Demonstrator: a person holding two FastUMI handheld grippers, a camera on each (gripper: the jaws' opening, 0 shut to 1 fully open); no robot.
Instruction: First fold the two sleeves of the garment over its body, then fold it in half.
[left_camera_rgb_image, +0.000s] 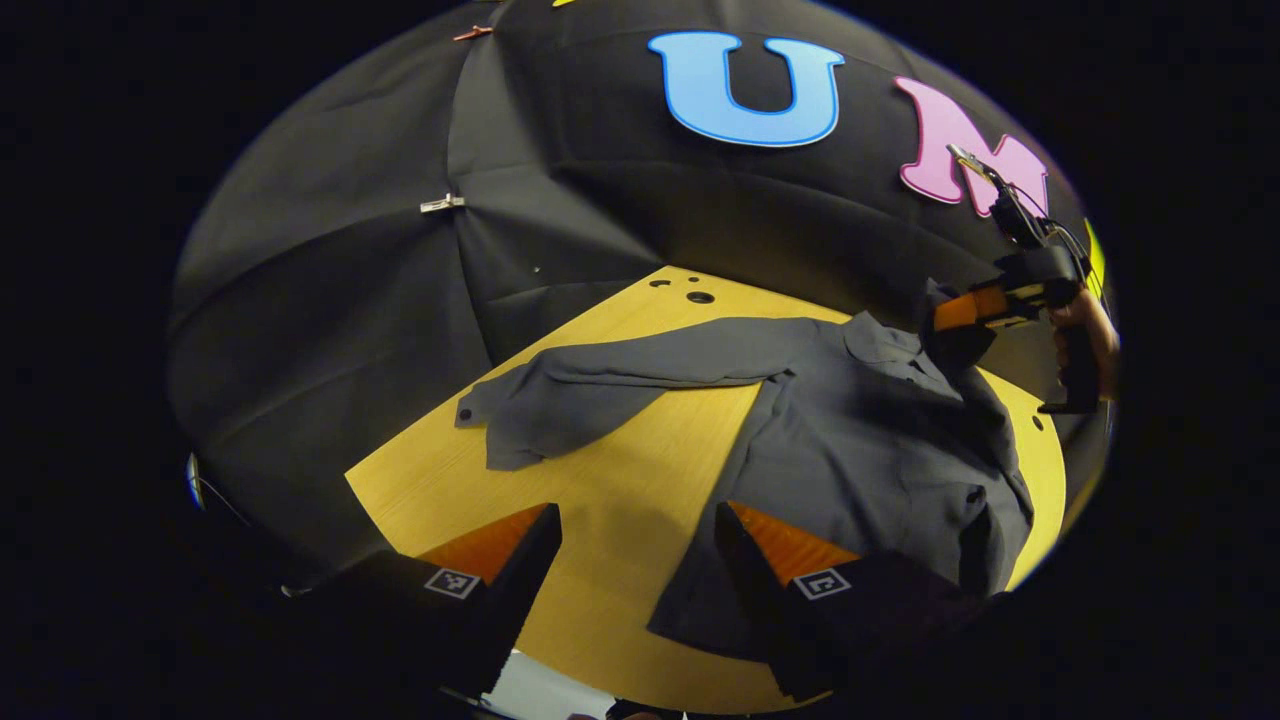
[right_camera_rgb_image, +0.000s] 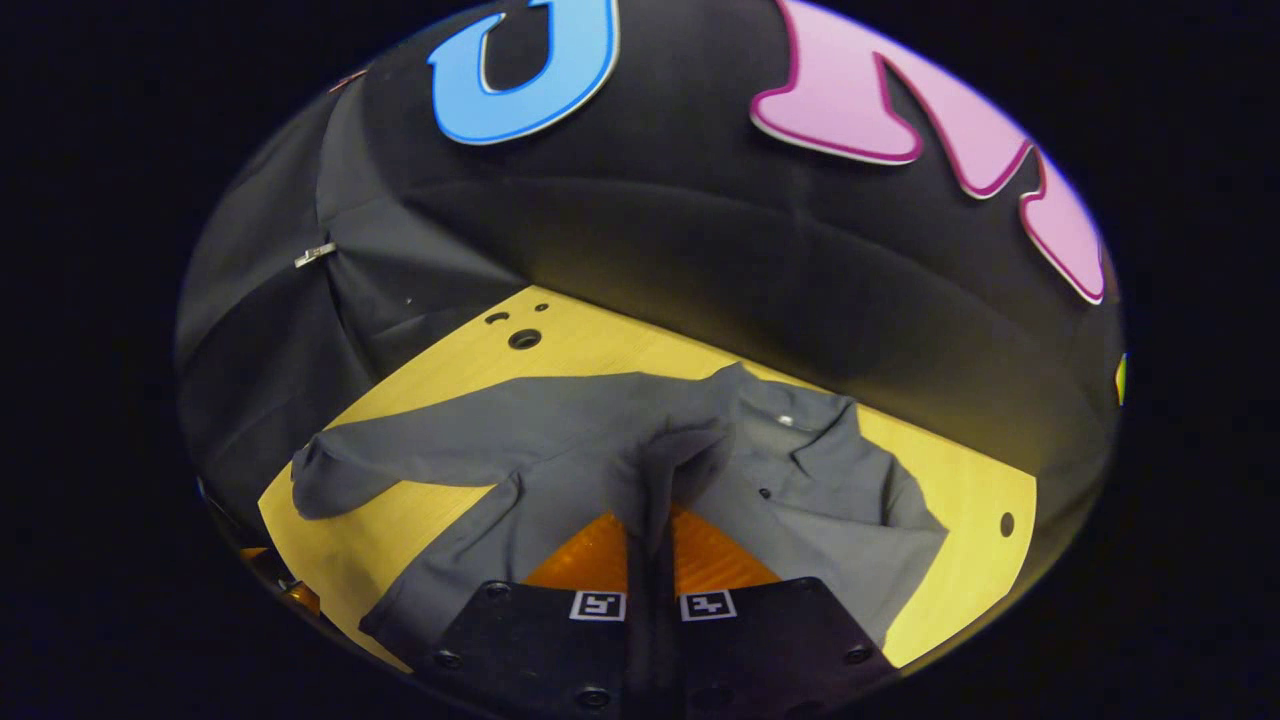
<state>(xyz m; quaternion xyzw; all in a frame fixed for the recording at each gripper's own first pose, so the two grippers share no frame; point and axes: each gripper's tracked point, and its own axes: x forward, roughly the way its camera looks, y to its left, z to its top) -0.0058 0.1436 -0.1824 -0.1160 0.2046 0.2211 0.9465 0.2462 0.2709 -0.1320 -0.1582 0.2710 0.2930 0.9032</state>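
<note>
A dark grey shirt (left_camera_rgb_image: 860, 450) lies spread on the yellow wooden table (left_camera_rgb_image: 620, 490), collar (right_camera_rgb_image: 810, 430) toward the far wall. One sleeve (left_camera_rgb_image: 570, 385) stretches flat out to the left across the table. My right gripper (right_camera_rgb_image: 650, 520) is shut on a pinched fold of the other sleeve (right_camera_rgb_image: 668, 455) and holds it raised over the shirt's body. In the left gripper view that gripper (left_camera_rgb_image: 955, 315) hangs over the collar end, held by a hand (left_camera_rgb_image: 1090, 330). My left gripper (left_camera_rgb_image: 635, 545) is open above the table by the shirt's hem, holding nothing.
The table's far corner has a few round holes (left_camera_rgb_image: 700, 297), and another hole (right_camera_rgb_image: 1007, 523) sits near its right edge. Black cloth walls stand close behind the table, pinned with a metal clip (left_camera_rgb_image: 442, 204). Bare tabletop lies left of the shirt's body.
</note>
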